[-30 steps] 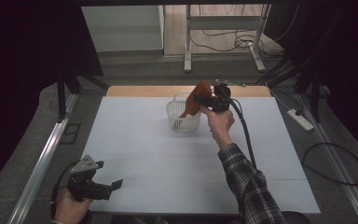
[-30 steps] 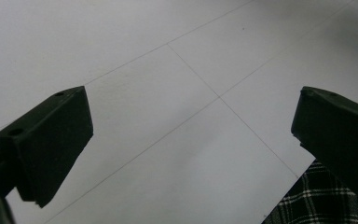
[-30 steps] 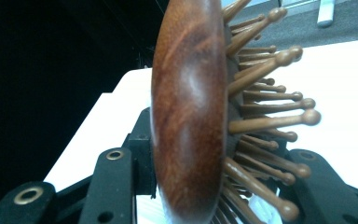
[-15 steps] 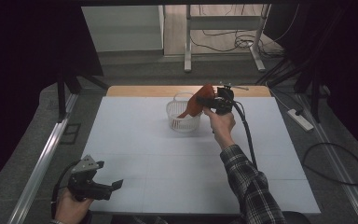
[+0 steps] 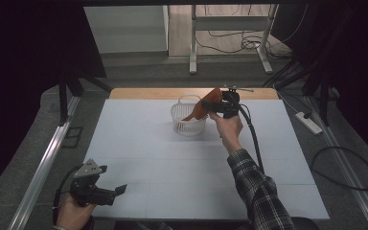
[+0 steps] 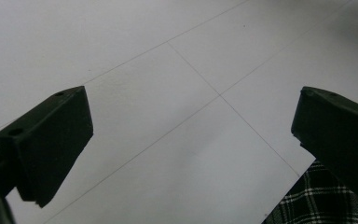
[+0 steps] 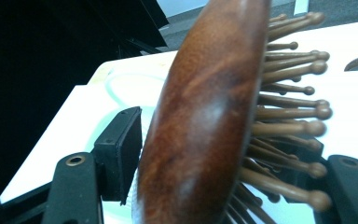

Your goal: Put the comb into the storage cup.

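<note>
Leaning over the rim of the white basket [image 5: 188, 120], the wooden hairbrush [image 5: 205, 106] has its lower end down inside it and its broad head tilted up toward the right gripper [image 5: 216, 107]. That gripper is held just beside the basket, on its right, by the person's right hand [image 5: 228, 130], whose plaid sleeve [image 5: 258, 191] runs back toward the near edge of the white table [image 5: 287, 143]. In the right gripper view the hairbrush [image 7: 205, 116] stands between the two black jaws of the right gripper [image 7: 223, 177], polished back toward one, wooden pins toward the other. The jaws have just been opening; a sliver of space shows between the back of the brush and the pad next to it, and whether the pins touch the other jaw cannot be told.

Well apart from the basket, at the table's near left corner, the left gripper [image 5: 120, 189] is held low over the surface by the left hand [image 5: 74, 211]. In the left gripper view its jaws [image 6: 191, 140] stand wide with nothing between them, bare white table beneath.
</note>
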